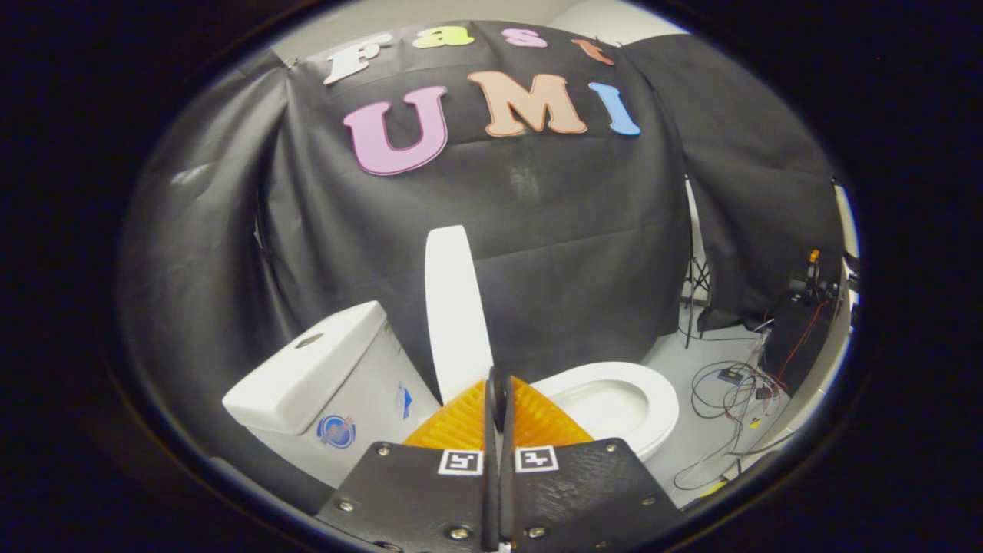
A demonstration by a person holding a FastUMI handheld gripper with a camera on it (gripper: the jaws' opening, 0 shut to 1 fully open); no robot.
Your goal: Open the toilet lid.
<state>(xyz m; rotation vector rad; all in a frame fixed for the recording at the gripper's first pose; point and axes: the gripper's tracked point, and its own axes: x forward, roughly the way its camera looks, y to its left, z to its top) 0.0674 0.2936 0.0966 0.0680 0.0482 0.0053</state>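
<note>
One toilet, white, standing against the black cloth wall of the booth: one cistern (307, 376) beyond and to the left of the fingers, one lid (455, 307) raised upright and seen nearly edge-on just ahead of the fingertips, one seat ring (653, 407) down over the bowl (607, 403) just beyond and to the right of the fingers. The cistern top carries one flush button (309, 340). Labels: two stickers on the cistern's side, one round and blue (336, 431), one smaller blue-and-white (403, 401); writing on both too small to read. One pair of tongs (498, 399), fingers brought together with no gap showing between the tips and nothing held between them; the lid's lower end sits just behind the tips, and whether it touches them cannot be told. Two square black-and-white marker tags (461, 461) on the tong body, one per finger base. Surroundings: pale floor (691, 438) to the right of the bowl; one loose tangle of cables (729, 384), black, red and white, lying on that floor; one dark equipment unit (799, 330) with an orange-lit part near the right-hand cloth; one thin tripod stand (695, 284) at the edge of the cloth. The fingers' own bulk hides the bowl's near left rim and the lid's hinge.
</note>
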